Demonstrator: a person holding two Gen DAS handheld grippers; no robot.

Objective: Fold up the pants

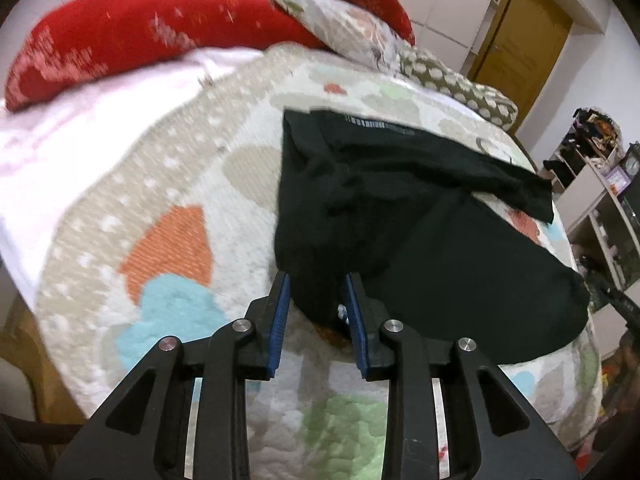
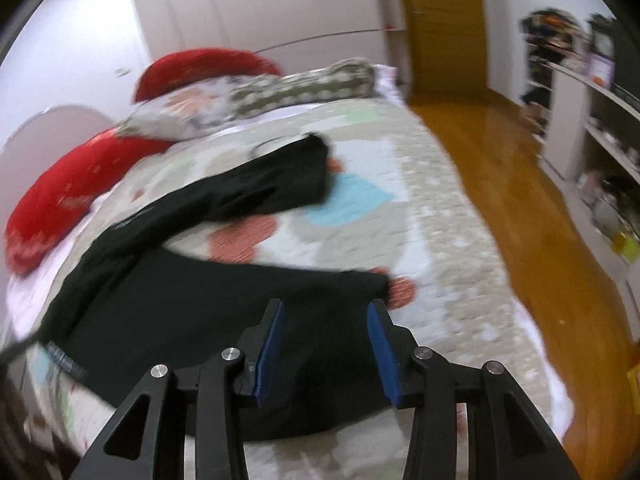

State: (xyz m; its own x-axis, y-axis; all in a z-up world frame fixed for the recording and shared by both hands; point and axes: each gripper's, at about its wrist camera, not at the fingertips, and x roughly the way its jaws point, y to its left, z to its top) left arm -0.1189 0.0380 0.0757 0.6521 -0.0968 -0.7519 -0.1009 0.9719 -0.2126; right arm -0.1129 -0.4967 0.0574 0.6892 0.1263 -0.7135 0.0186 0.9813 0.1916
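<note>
Black pants (image 1: 420, 216) lie spread on a patterned quilt (image 1: 168, 208), legs apart in a V. In the left wrist view my left gripper (image 1: 318, 280) is open, its blue pads on either side of the near edge of the waist end. In the right wrist view the pants (image 2: 208, 304) stretch from lower left to the far leg end (image 2: 308, 168). My right gripper (image 2: 326, 310) is open above the near leg, close to its cuff (image 2: 376, 280). Neither gripper holds cloth.
Red pillows (image 1: 132, 28) and patterned cushions (image 1: 348, 20) lie at the head of the bed. A wooden floor (image 2: 532, 208) runs along the bed's right side, with shelves (image 2: 592, 120) full of items and a door (image 1: 520, 40) beyond.
</note>
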